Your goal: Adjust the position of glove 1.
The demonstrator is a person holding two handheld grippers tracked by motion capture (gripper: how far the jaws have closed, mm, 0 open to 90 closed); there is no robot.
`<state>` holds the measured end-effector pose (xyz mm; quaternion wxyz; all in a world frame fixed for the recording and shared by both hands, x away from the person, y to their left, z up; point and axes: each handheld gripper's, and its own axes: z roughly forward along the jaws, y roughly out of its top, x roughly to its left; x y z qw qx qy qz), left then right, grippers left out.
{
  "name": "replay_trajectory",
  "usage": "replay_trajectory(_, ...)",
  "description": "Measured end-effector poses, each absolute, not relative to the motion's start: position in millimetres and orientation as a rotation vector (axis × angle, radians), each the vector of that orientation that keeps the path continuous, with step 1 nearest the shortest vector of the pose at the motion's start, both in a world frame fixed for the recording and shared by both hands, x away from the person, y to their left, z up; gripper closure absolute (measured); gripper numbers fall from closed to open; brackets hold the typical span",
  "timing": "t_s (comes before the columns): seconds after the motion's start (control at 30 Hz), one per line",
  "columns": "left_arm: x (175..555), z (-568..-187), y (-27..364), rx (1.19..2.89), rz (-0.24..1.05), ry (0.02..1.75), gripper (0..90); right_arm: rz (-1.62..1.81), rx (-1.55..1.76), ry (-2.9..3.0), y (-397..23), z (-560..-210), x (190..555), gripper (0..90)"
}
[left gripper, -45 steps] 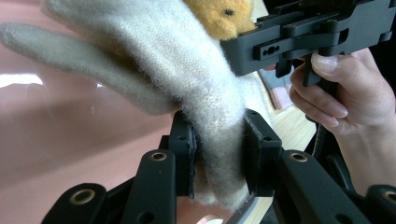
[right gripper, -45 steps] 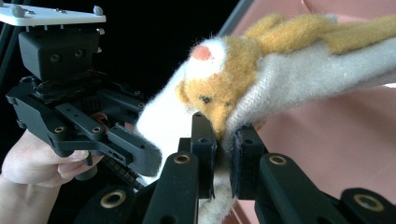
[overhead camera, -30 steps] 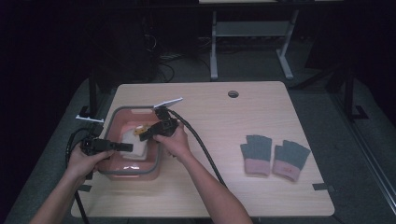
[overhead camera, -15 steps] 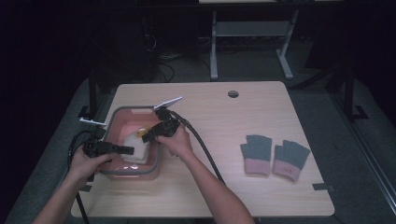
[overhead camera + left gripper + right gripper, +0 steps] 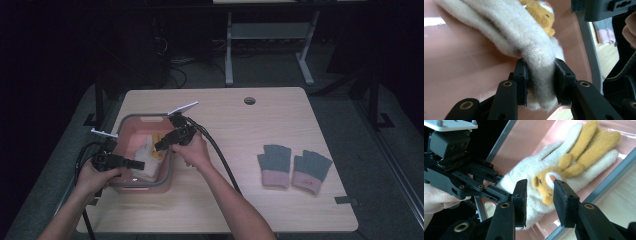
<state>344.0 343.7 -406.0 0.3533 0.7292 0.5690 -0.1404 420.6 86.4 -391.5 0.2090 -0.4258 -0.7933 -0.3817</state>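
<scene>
The left gripper [image 5: 540, 82] has its fingers [image 5: 521, 80] clenched on the cuff end of a cream glove [image 5: 524, 47], the wool bulging out between the two pads. The glove lies inside a pink bin [image 5: 131, 125] with a grey rim, which stands on the bench [image 5: 260, 125]. An orange animal patch [image 5: 544, 186] sits on the back of the glove, and orange fingertips [image 5: 596, 141] lie at the far end from the fingers. The right gripper [image 5: 539, 200] hangs just above the patch with its fingers spread apart, holding nothing. In the high view the right gripper [image 5: 161, 146] reaches over the bin's near rim. Well to the right of both grippers, a pair of grey mitts [image 5: 292, 165] with pink cuffs lies flat on the bench.
</scene>
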Motion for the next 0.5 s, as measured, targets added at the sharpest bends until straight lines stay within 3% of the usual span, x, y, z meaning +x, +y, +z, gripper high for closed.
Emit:
replay_trajectory(0.23, 343, -401, 346, 1.876, -0.339, 1.497, 54.8, -1.082, -1.183, -2.193, 82, -391, 420, 64.0)
replay_trajectory(0.5, 344, -387, 350, 1.856, -0.271, 1.491, 57.3, -1.108, -1.172, -2.190, 79, -387, 418, 64.8)
